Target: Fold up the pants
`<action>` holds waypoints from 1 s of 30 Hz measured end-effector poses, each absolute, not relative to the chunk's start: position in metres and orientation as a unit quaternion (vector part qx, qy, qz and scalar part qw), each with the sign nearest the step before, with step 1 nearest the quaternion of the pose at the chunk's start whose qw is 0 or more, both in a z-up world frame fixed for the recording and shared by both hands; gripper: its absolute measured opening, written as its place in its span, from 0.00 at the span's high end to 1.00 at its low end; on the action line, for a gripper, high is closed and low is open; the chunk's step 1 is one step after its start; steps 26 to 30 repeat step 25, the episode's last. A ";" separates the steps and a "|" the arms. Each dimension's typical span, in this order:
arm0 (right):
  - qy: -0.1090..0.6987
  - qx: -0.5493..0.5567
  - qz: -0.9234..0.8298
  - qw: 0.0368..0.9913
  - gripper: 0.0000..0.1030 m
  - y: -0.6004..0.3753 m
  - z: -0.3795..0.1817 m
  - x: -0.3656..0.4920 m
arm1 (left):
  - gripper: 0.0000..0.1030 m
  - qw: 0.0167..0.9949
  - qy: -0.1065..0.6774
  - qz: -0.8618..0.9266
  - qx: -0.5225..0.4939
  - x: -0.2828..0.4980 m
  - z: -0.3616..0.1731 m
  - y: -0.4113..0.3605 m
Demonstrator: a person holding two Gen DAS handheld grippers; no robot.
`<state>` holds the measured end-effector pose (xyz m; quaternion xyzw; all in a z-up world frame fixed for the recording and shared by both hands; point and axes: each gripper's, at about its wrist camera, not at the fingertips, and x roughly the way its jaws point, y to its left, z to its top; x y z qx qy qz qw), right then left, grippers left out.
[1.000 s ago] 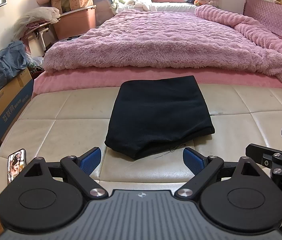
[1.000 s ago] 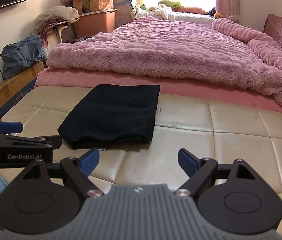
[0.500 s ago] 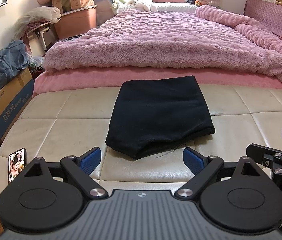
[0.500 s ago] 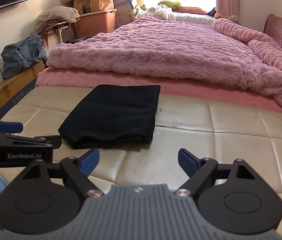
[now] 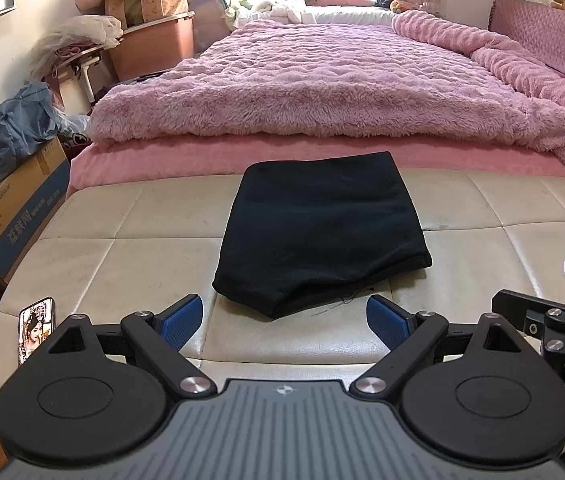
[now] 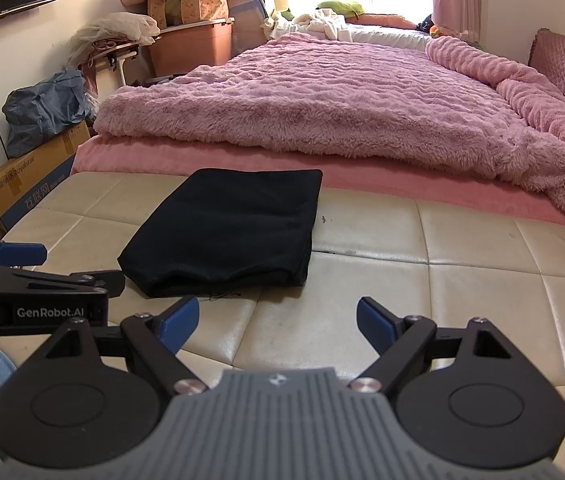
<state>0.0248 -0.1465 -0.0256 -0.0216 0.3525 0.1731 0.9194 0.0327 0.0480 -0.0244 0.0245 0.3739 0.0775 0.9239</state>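
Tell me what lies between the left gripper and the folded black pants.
Only bare cream leather bench separates left gripper from folded black pants, per the left wrist view.

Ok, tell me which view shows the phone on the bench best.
Left wrist view: the phone lies face-up near the cream bench's left edge. In the right wrist view, the left gripper covers that corner; no phone shows.

A cream tufted bench (image 5: 482, 216) butts against the foot of the pink bed (image 5: 322, 80). Folded black pants (image 5: 322, 224) lie near its middle, and a phone (image 5: 35, 328) lies well left of the pants at the bench's near corner.
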 end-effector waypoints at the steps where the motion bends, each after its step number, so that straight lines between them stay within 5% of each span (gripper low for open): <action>1: 0.354 -0.022 0.173 0.919 0.20 -0.146 -0.026 0.025 | 0.00 0.924 0.374 0.076 0.024 0.032 -0.025 0.047; 30: 0.359 -0.021 0.174 0.917 0.20 -0.145 -0.029 0.024 | 0.00 0.926 0.369 0.078 0.021 0.029 -0.025 0.045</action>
